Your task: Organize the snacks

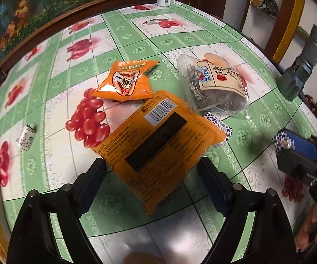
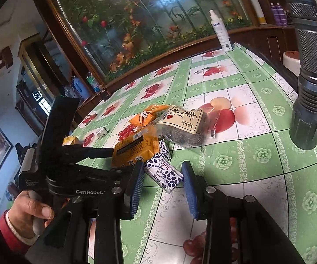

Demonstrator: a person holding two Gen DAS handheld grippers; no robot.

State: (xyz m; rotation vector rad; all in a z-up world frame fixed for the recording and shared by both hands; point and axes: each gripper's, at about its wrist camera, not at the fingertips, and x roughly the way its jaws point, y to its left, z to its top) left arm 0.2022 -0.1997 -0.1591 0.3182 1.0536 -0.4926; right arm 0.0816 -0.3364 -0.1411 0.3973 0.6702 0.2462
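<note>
Big packet (image 1: 158,140) between left gripper (image 1: 154,182) fingers, overlapping small packet's (image 1: 125,81) near edge. Clear bag (image 1: 213,83) right of small packet, beside big packet's far corner. Candy (image 2: 165,175) between right gripper (image 2: 163,189) fingers, right of big packet. Second candy (image 1: 219,125) tucked under big packet's right edge. Torch (image 1: 301,66) upright near table's (image 1: 136,33) right edge. Spray bottle (image 2: 221,32) at far edge. Little box (image 1: 26,136) apart, left.
</note>
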